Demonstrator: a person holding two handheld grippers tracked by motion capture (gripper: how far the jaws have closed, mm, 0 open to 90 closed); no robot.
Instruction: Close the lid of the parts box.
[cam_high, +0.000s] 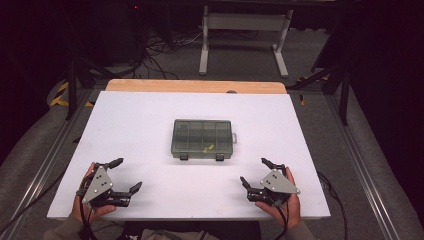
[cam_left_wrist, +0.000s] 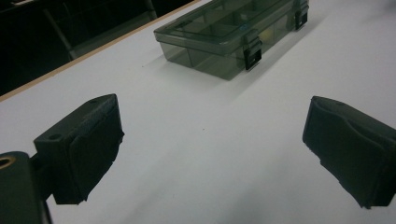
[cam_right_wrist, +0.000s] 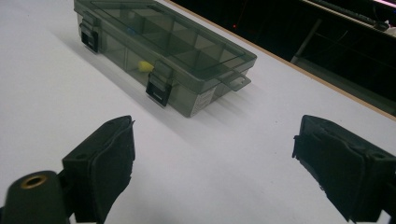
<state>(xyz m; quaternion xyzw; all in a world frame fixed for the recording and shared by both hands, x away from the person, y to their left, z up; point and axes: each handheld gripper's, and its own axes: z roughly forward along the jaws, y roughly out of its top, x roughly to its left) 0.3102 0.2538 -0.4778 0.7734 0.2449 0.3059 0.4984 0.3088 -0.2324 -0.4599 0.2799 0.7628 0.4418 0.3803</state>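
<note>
Each hand-held gripper, left (cam_high: 123, 176) and right (cam_high: 258, 171), is built in black, topped by a grey three-cornered plate with small screws. Broad dark padded jaws are fitted, a black cable trails back, and olive-grey sleeves are worn.

A white surface (cam_high: 140, 130) with a bare wooden strip along its far edge carries a shut, smoke-tinted compartment box (cam_high: 202, 138) near its middle, two black latches facing the person
</note>
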